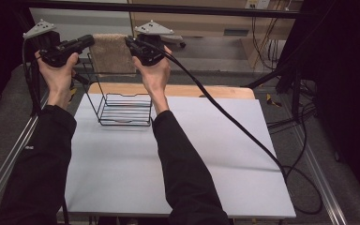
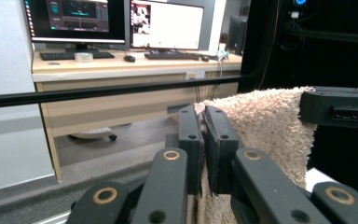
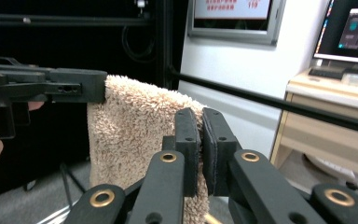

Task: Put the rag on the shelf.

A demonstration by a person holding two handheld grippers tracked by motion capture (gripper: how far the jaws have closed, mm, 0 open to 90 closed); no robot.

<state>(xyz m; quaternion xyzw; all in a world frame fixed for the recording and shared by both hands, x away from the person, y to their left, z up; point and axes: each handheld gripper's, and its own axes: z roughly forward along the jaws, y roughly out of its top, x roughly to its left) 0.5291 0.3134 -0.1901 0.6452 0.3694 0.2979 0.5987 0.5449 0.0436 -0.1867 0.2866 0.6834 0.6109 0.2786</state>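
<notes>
A beige terry towel (image 1: 114, 52) hangs stretched in the air between my two grippers, above the far end of the table. My left gripper (image 1: 90, 41) is shut on the towel's left top corner; in the left gripper view the pile (image 2: 261, 121) runs from my jaws to the other gripper (image 2: 340, 106). My right gripper (image 1: 129, 43) is shut on the right top corner; in the right gripper view the towel (image 3: 130, 135) hangs down between my jaws and the left gripper (image 3: 51, 86). A black wire rack (image 1: 122, 108) stands on the table below the towel.
The white table top (image 1: 168, 154) has a wooden board (image 1: 192, 90) along its far edge. A black cable (image 1: 243, 126) trails from the right gripper across the table's right side. A black horizontal bar (image 1: 168, 8) crosses overhead; beyond it is a desk with monitors (image 2: 116, 21).
</notes>
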